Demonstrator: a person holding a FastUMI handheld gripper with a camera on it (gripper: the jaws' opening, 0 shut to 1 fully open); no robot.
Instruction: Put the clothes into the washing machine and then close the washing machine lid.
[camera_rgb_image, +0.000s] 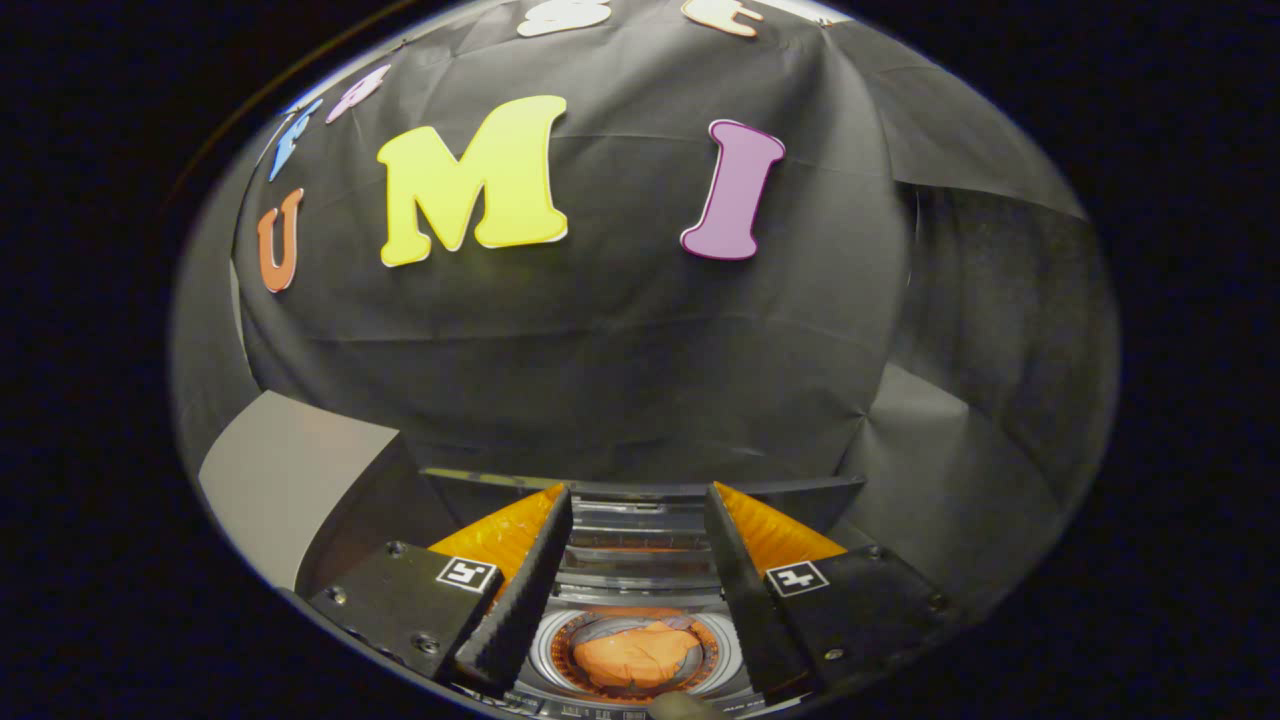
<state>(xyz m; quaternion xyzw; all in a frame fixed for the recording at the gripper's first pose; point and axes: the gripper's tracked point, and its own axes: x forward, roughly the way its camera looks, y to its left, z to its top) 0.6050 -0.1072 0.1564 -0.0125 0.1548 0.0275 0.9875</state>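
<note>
Clothes (637, 655): orange fabric, crumpled into a soft rumpled heap, lying inside the drum of the washing machine; a grey patch along its upper edge may be a fold or a second piece, hard to tell at this angle.
Washing machine (640, 560): seen from above, low between the fingers; round drum opening with a pale ring and an orange-lit perforated inner wall around the clothes.
Lid (640, 490): raised, standing behind the opening, its clear panel picking up orange reflections.
Gripper (636, 520): fingers spread apart, nothing between them, held above the machine; drum and clothes show in the gap between the fingers.
Fingers (525, 590): black ribbed pads with orange backs, black mounts carrying square markers.
Grey panel (290, 490): flat, pale, left of the machine.
Booth wall (620, 360): black cloth, creased, beyond the lid.
</note>
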